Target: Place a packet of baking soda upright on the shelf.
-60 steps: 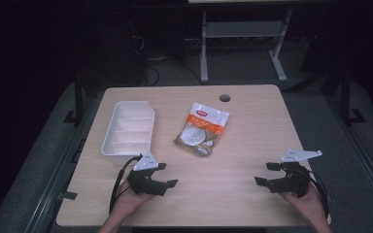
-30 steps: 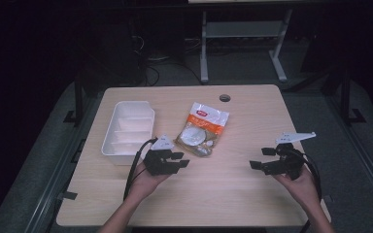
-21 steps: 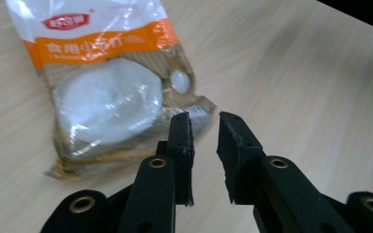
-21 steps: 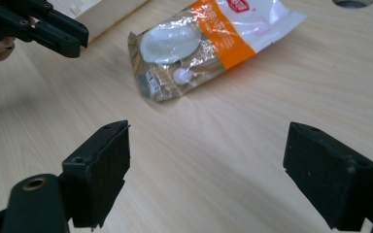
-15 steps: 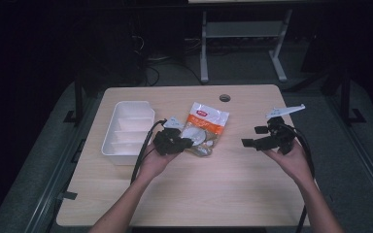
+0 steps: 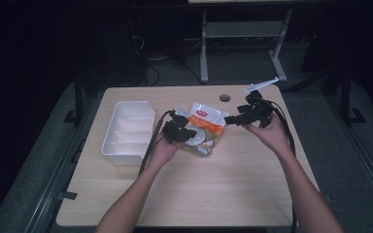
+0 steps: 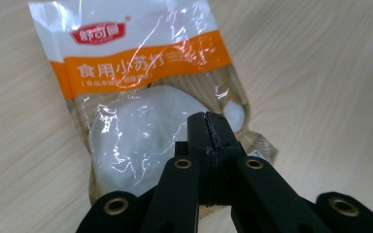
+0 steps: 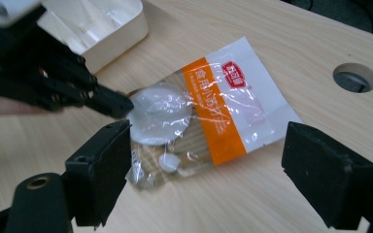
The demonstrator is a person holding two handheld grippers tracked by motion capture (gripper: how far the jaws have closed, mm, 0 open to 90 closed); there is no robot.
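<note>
Wooden table (image 6: 233, 184); packet (image 7: 145, 77) labelled 食用小苏打.

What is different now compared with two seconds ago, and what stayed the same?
Both tongs moved forward from the near table edge to the bag. The left tongs are shut, over the bag's near end, perhaps touching it. The right tongs are open, hovering by its right side. Nothing was grasped. The bag and the white tray stayed in place.

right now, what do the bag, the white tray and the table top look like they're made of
Bag: thin glossy plastic film, judging by its crinkles and glare, clear where the white contents show.
White tray: looks like smooth moulded plastic with rounded rims and dividers.
Table top: pale wood-grain surface, matte; whether laminate or real wood cannot be told.
</note>
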